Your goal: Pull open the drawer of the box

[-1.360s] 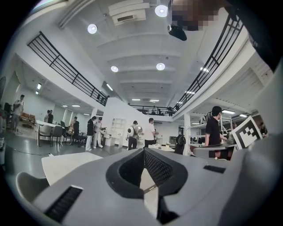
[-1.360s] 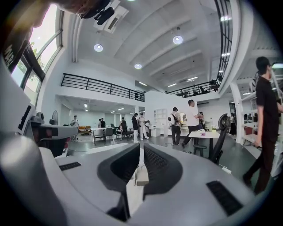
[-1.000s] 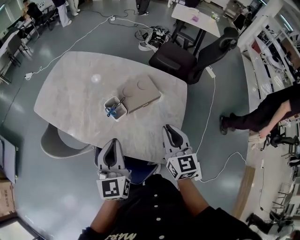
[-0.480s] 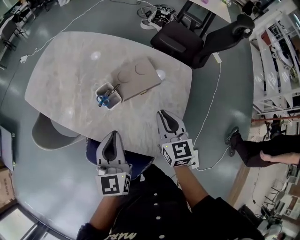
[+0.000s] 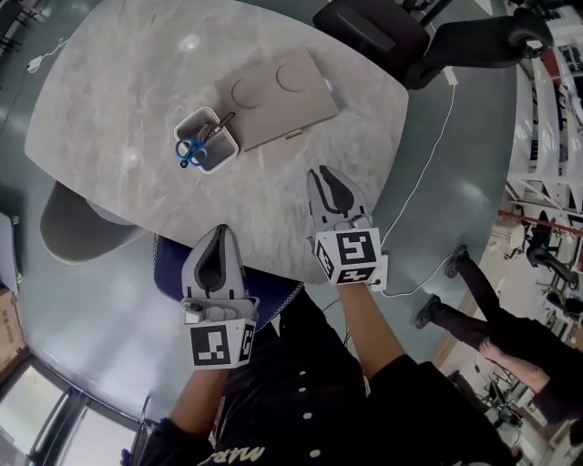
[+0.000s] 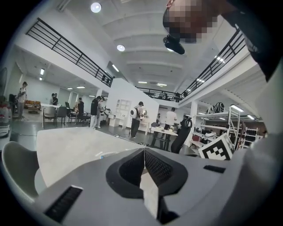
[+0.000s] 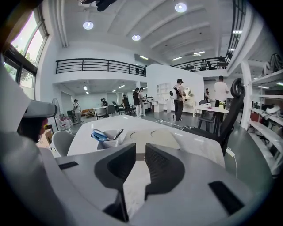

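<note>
A pale marbled table (image 5: pixel 118 100) with rounded corners fills the upper part of the head view, with a black office chair (image 5: pixel 373 27) at its far side and a grey chair (image 5: pixel 77 227) tucked in at its left edge. The box (image 5: pixel 278 96), flat and beige with two round recesses in its top, lies toward the far middle of the table, well apart from both grippers. The left gripper (image 5: pixel 221 232) hovers off the near edge of the table, its jaws pressed together at the tips with nothing between them. The right gripper (image 5: pixel 321 175) is over the table's near part and points toward the box; its jaws have just been opening and stand a little apart, empty. A white container (image 5: pixel 208 138) sits just beside the box's left end, holding blue-handled scissors (image 5: pixel 189 151) and a dark pen.
</note>
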`<state>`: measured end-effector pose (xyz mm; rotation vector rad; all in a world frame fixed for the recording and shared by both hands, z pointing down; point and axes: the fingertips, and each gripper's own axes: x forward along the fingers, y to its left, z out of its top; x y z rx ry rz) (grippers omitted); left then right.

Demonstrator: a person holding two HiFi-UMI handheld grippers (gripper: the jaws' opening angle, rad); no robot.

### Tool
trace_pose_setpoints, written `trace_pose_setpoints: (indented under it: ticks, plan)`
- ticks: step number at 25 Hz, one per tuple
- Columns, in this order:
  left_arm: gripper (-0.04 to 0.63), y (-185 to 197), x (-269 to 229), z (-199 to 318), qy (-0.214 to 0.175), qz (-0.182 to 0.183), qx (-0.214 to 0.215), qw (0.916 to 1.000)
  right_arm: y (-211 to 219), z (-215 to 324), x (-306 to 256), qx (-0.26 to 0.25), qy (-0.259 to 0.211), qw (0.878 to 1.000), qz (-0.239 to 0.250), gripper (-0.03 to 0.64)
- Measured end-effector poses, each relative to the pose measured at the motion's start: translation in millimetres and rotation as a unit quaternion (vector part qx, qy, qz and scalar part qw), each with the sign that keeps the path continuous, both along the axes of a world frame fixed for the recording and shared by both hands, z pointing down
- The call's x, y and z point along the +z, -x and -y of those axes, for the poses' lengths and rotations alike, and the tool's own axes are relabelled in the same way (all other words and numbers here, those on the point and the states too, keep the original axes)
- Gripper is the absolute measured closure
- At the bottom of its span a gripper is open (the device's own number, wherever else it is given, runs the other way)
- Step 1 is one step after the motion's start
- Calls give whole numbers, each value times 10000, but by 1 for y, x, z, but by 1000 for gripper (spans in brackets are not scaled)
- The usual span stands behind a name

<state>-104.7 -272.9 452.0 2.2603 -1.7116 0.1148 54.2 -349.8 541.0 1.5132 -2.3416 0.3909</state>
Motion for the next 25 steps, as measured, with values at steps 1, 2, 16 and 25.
trace_pose_setpoints:
  ticks: [1,2,16,25]
  plan:
    - [580,0,6,1,54,-10,-3,10000,2,4,9,-6,67,10000,-17,552]
    - [580,0,11,2,98,-19,-6,9999,3,9,18,-8,123,9999,-39,546]
    - [580,-3,73,11,596,-41,4,9982,16,70,122,-66,1016,9926,-659,411]
    - [580,-2,82,11,688,-56,8,9976,20,84,146,-117,1171,9874,-1058,416]
